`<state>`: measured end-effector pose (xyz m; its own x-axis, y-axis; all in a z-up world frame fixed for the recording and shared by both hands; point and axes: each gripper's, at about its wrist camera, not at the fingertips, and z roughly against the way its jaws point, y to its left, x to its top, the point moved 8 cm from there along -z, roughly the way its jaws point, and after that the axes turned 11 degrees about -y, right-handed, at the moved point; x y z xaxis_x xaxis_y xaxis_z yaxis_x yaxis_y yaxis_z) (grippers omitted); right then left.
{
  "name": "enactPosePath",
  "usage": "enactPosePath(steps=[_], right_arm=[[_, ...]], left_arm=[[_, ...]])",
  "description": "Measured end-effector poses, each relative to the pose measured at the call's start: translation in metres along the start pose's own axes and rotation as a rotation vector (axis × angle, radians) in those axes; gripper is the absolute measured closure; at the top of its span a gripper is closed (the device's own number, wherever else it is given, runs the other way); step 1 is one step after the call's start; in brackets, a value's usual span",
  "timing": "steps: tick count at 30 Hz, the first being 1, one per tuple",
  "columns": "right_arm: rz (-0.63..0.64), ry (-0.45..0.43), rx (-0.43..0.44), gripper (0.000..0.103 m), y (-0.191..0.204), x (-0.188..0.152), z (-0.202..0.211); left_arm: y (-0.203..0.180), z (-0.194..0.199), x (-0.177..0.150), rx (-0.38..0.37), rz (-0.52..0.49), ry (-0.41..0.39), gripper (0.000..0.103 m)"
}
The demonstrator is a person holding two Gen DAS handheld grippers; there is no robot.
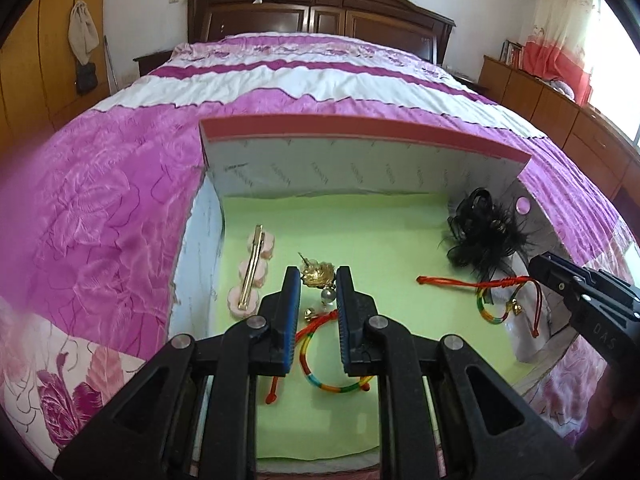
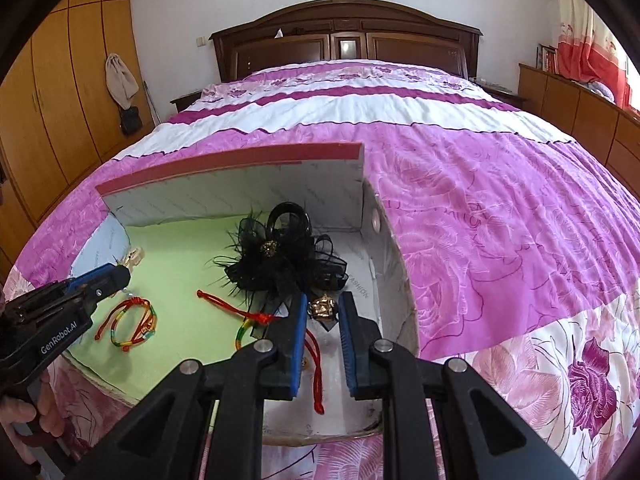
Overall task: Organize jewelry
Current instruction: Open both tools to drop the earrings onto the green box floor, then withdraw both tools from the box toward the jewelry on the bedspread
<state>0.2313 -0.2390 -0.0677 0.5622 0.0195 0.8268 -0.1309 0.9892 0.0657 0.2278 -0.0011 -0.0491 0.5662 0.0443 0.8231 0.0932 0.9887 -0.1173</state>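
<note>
An open cardboard box (image 1: 360,160) with a green floor sits on the bed. My left gripper (image 1: 318,280) is open over a gold brooch (image 1: 318,274) with a pearl (image 1: 328,296) and a rainbow cord bracelet (image 1: 320,376). A pink flower hair clip (image 1: 252,272) lies at the left. My right gripper (image 2: 324,304) is open around a gold ornament (image 2: 325,306), beside a black feather hair piece (image 2: 276,256) and a second rainbow bracelet with red cord (image 2: 256,316). The right gripper also shows in the left wrist view (image 1: 538,266).
The box stands on a pink and white floral bedspread (image 1: 100,200). A dark wooden headboard (image 1: 320,12) is at the far end. Wooden wardrobes (image 2: 60,80) stand left, low cabinets (image 1: 560,108) right. The box's walls (image 2: 392,256) rise around the jewelry.
</note>
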Motion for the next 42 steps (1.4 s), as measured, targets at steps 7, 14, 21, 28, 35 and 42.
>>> enactPosePath(steps=[7,14,21,28,35,42], right_arm=[[-0.024,-0.003,0.027,0.066,0.003,0.002,0.006],[-0.034,-0.058,0.066,0.058,0.012,0.013,0.030],[-0.067,-0.122,0.101,0.056,0.018,0.023,0.065],[-0.092,-0.156,0.150,0.055,0.025,0.026,0.101],[-0.130,-0.126,0.184,0.053,0.030,0.014,0.128],[-0.102,-0.082,0.182,0.053,0.038,-0.007,0.146]], left_arm=[[0.001,0.005,0.000,-0.003,0.025,0.018,0.083],[0.000,0.025,0.009,-0.013,0.014,-0.023,0.079],[0.001,0.053,0.019,-0.025,0.022,-0.068,0.077],[0.000,0.080,0.023,-0.030,0.010,-0.085,0.077],[0.007,0.099,0.018,-0.013,0.018,-0.068,0.077],[0.013,0.116,0.007,-0.016,0.028,-0.038,0.076]])
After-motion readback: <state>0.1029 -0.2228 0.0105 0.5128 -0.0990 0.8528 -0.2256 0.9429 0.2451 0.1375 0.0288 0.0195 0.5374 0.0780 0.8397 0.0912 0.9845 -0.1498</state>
